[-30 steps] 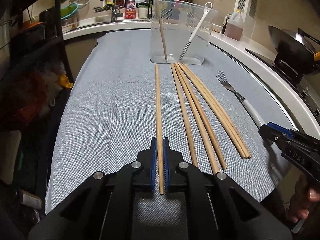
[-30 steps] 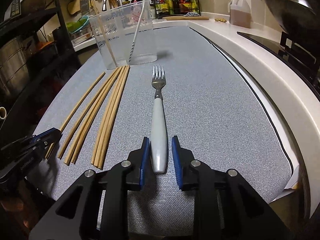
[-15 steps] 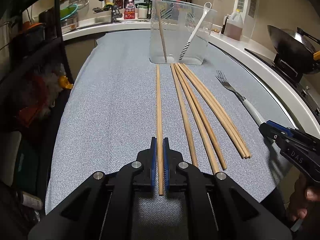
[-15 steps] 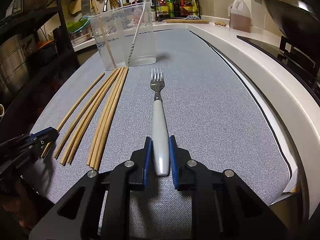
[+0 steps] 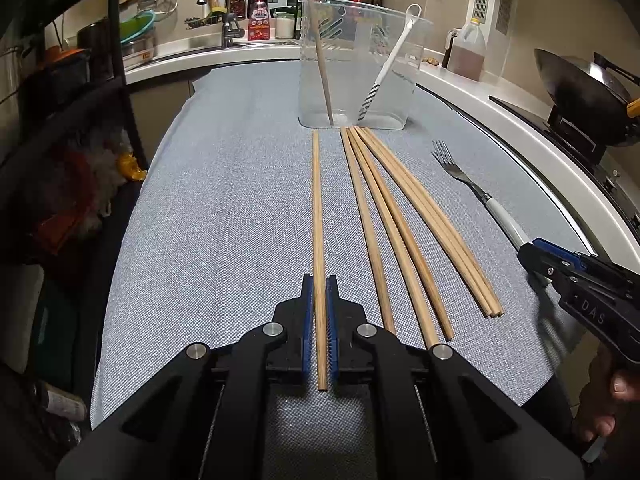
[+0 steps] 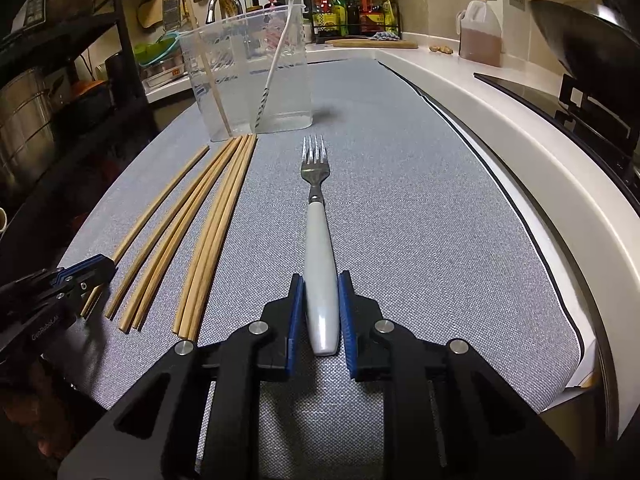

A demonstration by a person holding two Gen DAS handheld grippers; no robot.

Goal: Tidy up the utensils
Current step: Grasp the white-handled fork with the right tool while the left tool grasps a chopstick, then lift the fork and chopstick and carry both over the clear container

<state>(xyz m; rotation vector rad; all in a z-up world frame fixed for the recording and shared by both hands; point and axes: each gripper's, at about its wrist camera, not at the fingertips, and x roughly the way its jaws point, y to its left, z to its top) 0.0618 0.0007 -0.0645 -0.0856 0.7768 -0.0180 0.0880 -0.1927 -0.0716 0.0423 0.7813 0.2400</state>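
My left gripper (image 5: 319, 284) is shut on the near end of a single wooden chopstick (image 5: 316, 200), which lies flat on the grey mat and points at the clear plastic container (image 5: 360, 60). Several more chopsticks (image 5: 400, 216) lie loose to its right. The container (image 6: 248, 80) holds one chopstick and a white striped-handled utensil. My right gripper (image 6: 321, 284) is shut on the white handle of the fork (image 6: 316, 224), whose tines point away along the mat. The left wrist view shows the right gripper (image 5: 536, 252) at the end of the fork's (image 5: 460, 172) handle.
The grey mat (image 6: 400, 220) covers a curved white counter. A wok (image 5: 580, 84) on a stove stands at the right, and a jug of brown liquid (image 6: 480, 32) and a spice rack at the back. A dark shelf unit (image 5: 80, 120) stands to the left. The sink tap (image 5: 218, 0) is behind.
The right jaws closed onto the fork handle, which lay between them a second ago. The left gripper and its chopstick have not moved.
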